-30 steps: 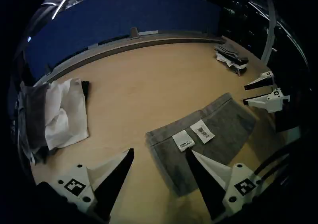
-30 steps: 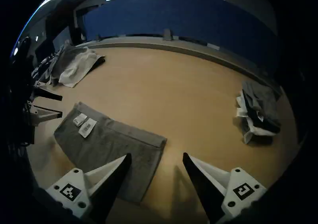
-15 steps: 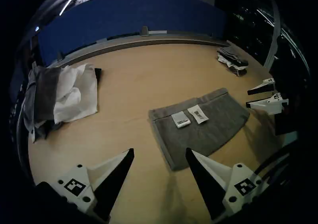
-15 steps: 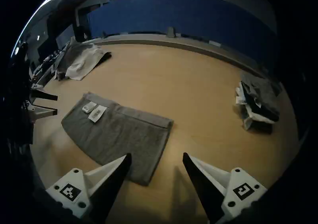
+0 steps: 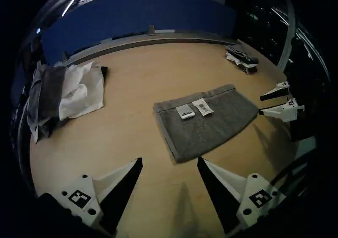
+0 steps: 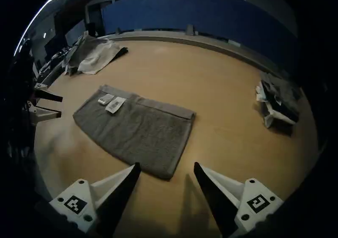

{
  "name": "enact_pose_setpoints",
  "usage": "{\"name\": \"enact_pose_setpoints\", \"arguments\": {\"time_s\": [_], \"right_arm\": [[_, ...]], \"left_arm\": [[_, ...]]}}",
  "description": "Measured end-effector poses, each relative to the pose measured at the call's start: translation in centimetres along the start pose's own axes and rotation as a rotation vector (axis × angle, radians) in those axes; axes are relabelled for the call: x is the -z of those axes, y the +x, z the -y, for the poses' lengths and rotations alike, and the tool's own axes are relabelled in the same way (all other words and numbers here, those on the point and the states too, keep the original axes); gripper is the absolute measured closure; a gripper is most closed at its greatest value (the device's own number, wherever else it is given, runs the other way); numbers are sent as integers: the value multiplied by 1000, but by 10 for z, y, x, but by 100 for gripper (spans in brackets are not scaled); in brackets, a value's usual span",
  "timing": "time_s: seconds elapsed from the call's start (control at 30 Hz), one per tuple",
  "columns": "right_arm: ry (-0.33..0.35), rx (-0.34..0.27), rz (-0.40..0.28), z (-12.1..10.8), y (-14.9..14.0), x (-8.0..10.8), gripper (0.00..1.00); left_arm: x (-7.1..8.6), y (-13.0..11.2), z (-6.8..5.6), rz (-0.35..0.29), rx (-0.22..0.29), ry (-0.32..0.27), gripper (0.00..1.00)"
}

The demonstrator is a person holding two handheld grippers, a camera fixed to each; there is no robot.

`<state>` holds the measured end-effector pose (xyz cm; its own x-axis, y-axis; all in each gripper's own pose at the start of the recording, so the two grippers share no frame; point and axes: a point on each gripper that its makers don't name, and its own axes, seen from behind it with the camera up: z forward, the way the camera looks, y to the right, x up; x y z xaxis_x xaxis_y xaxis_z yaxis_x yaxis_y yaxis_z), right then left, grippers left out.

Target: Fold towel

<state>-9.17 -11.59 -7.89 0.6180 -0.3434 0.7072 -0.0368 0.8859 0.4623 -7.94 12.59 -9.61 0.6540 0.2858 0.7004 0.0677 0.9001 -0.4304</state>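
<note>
A grey towel (image 5: pixel 207 121) lies flat on the wooden table (image 5: pixel 139 90), with two white labels (image 5: pixel 194 109) near its far hem. In the left gripper view my left gripper (image 5: pixel 169 170) stands open just short of the towel's near corner, nothing between its fingers. The right gripper view has the same towel (image 6: pixel 137 128) spread ahead of my right gripper (image 6: pixel 166 174), which is open and empty over its near edge. The right gripper (image 5: pixel 274 104) also appears at the right of the left gripper view, and the left gripper (image 6: pixel 48 105) at the left of the right gripper view.
A heap of white and grey cloths (image 5: pixel 67 96) lies at the table's left side, seen again far left (image 6: pixel 91 54) in the right gripper view. A small stack of folded dark and white cloths (image 6: pixel 276 102) sits at the right. A blue partition (image 5: pixel 126 20) runs behind the table.
Both grippers have drawn back from the towel; it now lies farther ahead and fully flat. Neither gripper has taken hold of anything.
</note>
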Motion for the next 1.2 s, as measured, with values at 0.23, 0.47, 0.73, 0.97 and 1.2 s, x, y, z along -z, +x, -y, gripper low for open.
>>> {"name": "enact_pose_setpoints", "arguments": {"time_s": [0.23,0.47,0.73,0.97,1.2], "right_arm": [[21,6,22,0,-8,-4,23],[41,2,44,1,-16,-9,39],[60,-2,63,2,-21,-14,56],[72,-3,75,4,-25,-14,77],[73,10,75,4,-26,-14,96]], "left_arm": [[5,-5,-5,0,1,-11,3],[9,-6,-6,-3,4,-14,3],[12,-5,-7,-8,8,-15,3],[11,-5,-8,-10,8,-14,3],[11,-6,-8,-7,10,-13,3]]}}
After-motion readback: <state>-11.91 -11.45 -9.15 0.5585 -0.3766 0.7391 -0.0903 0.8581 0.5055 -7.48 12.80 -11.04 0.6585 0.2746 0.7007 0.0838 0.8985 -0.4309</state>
